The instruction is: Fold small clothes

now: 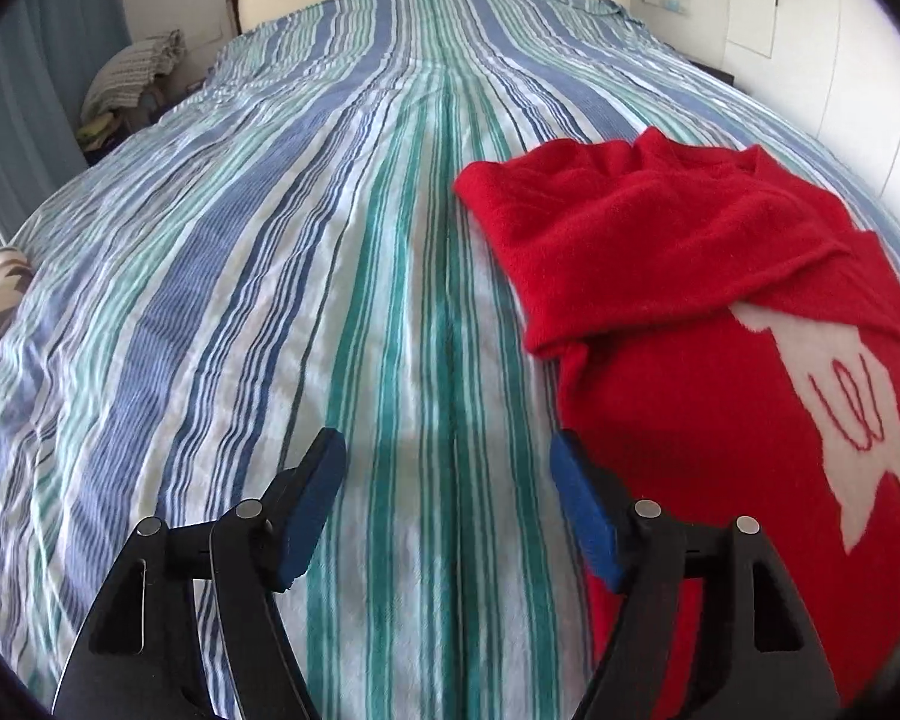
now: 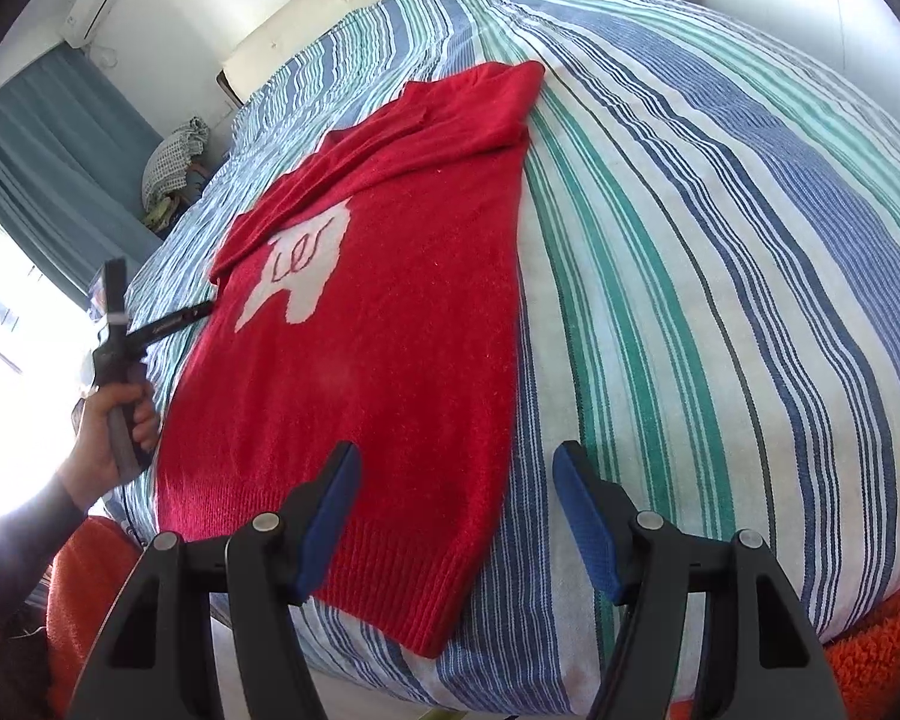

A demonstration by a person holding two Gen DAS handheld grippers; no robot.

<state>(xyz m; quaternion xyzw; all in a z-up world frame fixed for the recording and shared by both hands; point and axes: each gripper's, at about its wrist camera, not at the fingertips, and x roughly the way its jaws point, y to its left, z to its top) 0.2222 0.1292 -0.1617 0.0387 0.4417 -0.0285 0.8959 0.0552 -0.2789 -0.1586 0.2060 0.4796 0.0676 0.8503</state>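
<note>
So there's a red knitted sweater with a white animal patch lying flat on a bed covered in a blue, green and white striped cotton bedspread. Its ribbed hem sits at the near edge of the bed and the collar points to the far end, toward the cream padded headboard. One sleeve is already folded across the chest, partly covering the white patch; in the left wrist view it's a thick red band lying over the top of the sweater.

The left gripper hangs over bare bedspread just left of the sweater, its blue-padded jaws well apart with nothing but striped cloth showing between them. The right-hand finger overlaps the sweater's left edge in that view; can't tell if it's touching. From the right wrist view the person's left hand is wrapped around that gripper's handle at the left side of the bed.

The right gripper is over the near hem, jaws also spread wide and gripping nothing; the sweater's near right corner lies below the gap.

Far left there's a teal curtain and a heap of patterned laundry beside the bed. An orange shaggy rug shows at the near right.
</note>
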